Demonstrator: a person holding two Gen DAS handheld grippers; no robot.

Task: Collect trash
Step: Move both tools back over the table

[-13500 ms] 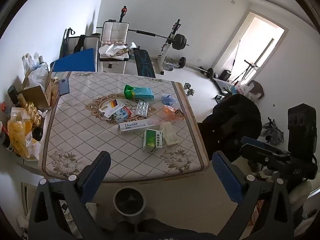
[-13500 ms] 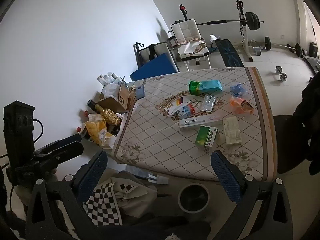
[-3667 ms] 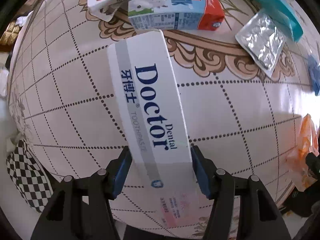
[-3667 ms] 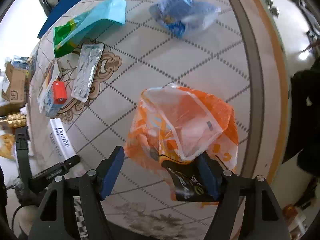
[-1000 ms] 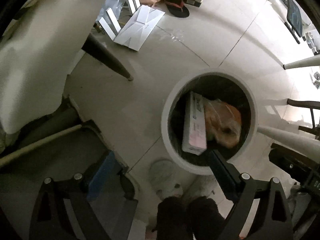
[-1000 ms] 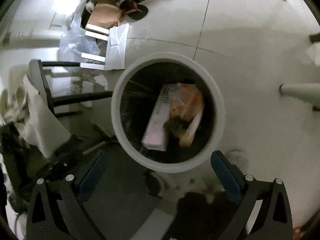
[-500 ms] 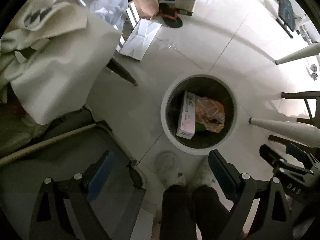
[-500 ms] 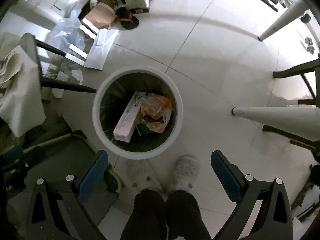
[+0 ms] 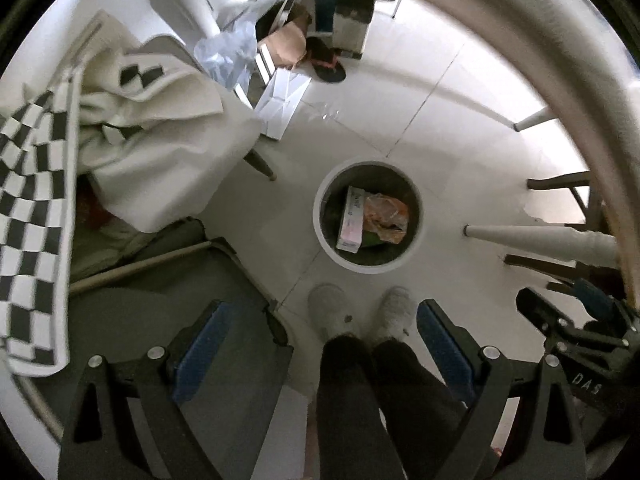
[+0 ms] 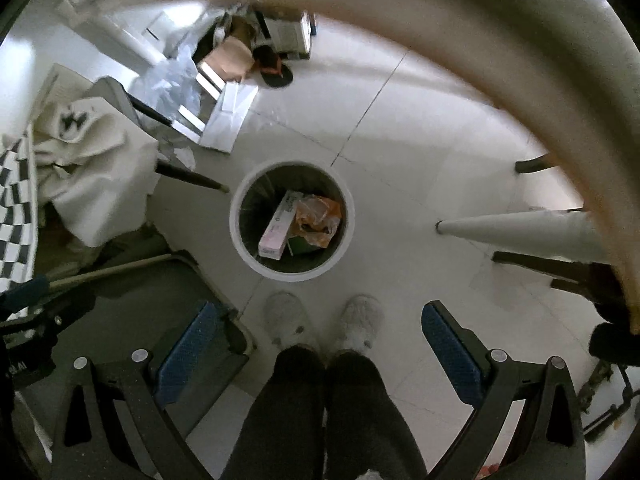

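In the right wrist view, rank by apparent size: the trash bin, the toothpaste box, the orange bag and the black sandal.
1. trash bin, clearly largest.
2. and 3. toothpaste box and orange bag: similar apparent size, the bag crumpled, so not ranked.
4. black sandal, smallest, though it lies farther off toward the fisheye edge, which shrinks it.

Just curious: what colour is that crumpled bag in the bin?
Orange, partly clear; the bag shows best from the right wrist view.

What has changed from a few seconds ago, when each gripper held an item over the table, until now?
The toothpaste box and orange bag were let go and now lie in the bin. The left gripper and right gripper, both open and empty, have risen above it. The slippers stayed beside the bin.
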